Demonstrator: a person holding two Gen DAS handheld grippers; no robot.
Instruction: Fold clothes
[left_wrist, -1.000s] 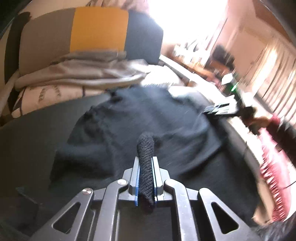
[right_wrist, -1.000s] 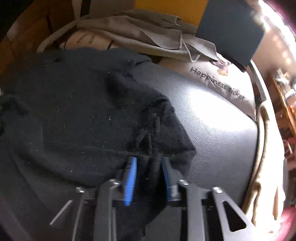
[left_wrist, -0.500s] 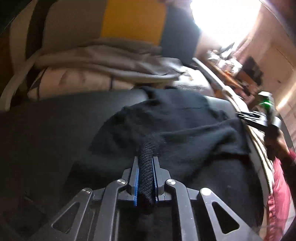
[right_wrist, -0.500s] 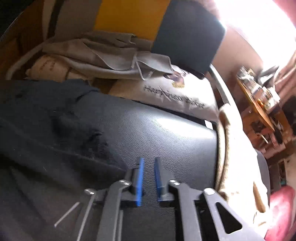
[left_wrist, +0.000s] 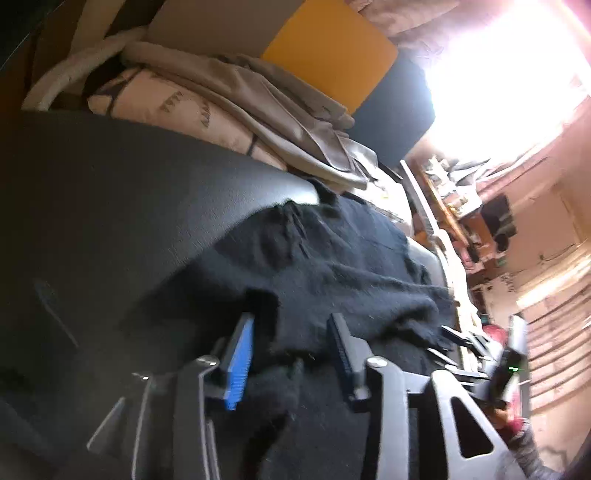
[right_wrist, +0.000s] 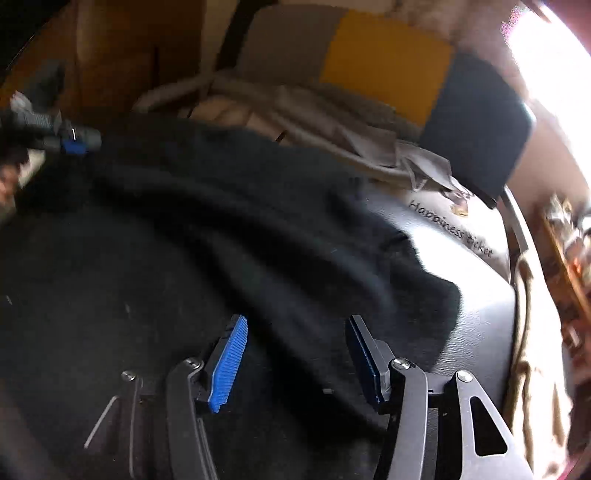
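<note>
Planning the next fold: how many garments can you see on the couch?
2. A black sweater is spread on the seat under both open tongs; a grey garment lies crumpled on the pillows behind. Others may be hidden.

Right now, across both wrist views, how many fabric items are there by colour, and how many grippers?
Black knit garment: 1
Beige-grey rumpled garment: 1
Cream printed cushion reading "Happiness ticket": 1
Two-finger grippers, both open: 2 (left gripper, right gripper)
Total: 5
</note>
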